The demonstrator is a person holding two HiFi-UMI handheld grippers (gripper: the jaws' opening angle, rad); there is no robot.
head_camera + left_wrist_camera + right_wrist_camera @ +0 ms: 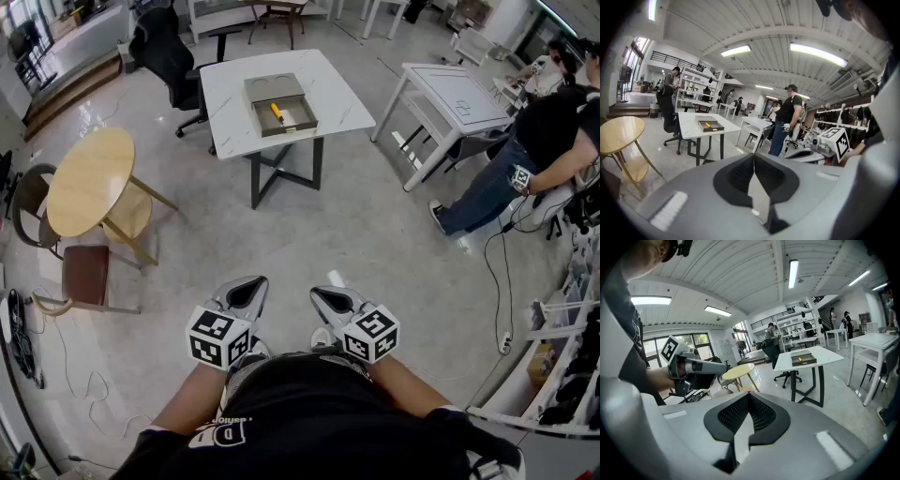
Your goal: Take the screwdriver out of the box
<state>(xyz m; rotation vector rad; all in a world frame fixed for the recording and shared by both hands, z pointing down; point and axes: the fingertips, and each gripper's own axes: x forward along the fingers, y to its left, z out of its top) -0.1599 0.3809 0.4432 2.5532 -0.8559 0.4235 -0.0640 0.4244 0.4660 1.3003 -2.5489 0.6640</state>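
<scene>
Left gripper (246, 289): jaws together, nothing between them; we hold it low, near our body.
Right gripper (330, 300): jaws likewise closed, empty.
Screwdriver (277, 112): yellow handle, lying in the open box (289, 127) on the far white table (225, 94), well apart from both grippers.
Risk: we judge closed jaws would shove the screwdriver or strike the box wall unless opened on approach.

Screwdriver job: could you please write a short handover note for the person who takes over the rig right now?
Left tongs: shut, empty, held close to the body.
Right tongs: shut, empty, beside the left one.
The screwdriver lies inside the open box on the white table, some way ahead.
Done: nothing yet.
Left to do: walk to the table, open one pair of tongs, lift the screwdriver out.
</scene>
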